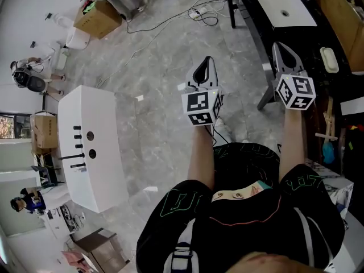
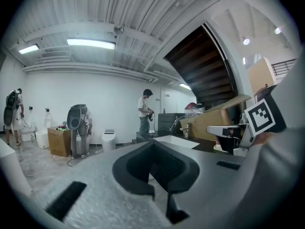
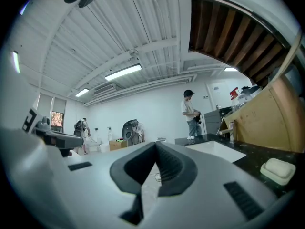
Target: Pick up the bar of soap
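The bar of soap [image 1: 329, 60] is pale and rounded and lies on the dark counter [image 1: 335, 90] at the right. In the right gripper view the soap [image 3: 279, 170] sits low at the right, off to the side of the jaws. My right gripper [image 1: 284, 52] hangs left of the soap, over the counter's edge, shut with nothing in it [image 3: 155, 145]. My left gripper [image 1: 205, 67] is held over the floor, further left, also shut and empty [image 2: 152, 145]. Neither gripper touches the soap.
A white basin [image 1: 286, 3] is set into the counter beyond the soap. A white cabinet [image 1: 91, 147] stands on the marble floor at the left. A cardboard box [image 1: 98, 19] and cables [image 1: 199, 13] lie further off. People stand in the background.
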`<state>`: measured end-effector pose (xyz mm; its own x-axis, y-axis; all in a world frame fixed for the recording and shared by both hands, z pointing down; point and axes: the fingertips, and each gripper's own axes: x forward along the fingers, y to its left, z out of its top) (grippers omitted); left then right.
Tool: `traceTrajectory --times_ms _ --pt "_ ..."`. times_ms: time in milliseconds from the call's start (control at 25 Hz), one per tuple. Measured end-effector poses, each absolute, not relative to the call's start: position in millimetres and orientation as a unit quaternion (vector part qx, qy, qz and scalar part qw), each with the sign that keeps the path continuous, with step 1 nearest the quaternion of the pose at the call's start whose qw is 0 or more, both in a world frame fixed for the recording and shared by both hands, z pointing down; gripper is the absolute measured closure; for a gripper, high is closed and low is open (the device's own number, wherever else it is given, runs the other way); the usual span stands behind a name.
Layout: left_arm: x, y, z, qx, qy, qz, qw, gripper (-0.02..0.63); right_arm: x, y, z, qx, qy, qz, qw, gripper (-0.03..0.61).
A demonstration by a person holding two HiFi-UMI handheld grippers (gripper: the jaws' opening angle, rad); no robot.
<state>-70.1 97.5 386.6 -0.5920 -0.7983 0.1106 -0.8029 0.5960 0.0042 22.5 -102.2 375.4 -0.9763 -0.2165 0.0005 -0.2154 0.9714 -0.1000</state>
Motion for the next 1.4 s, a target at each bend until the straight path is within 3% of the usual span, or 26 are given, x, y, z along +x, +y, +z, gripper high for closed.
traceTrajectory --times_ms 760,1400 --pt "-227.8 123.1 435.5 0.466 -0.877 -0.037 0.114 0.606 -132.6 -54.0 403.6 -0.112 0.991 -0.040 -0.059 0.573" --pt "-291.9 165.7 450.0 0.427 -0.888 -0.124 0.119 0.606 -207.5 -15.7 393.5 -0.086 0.992 0.013 -0.095 0.574"
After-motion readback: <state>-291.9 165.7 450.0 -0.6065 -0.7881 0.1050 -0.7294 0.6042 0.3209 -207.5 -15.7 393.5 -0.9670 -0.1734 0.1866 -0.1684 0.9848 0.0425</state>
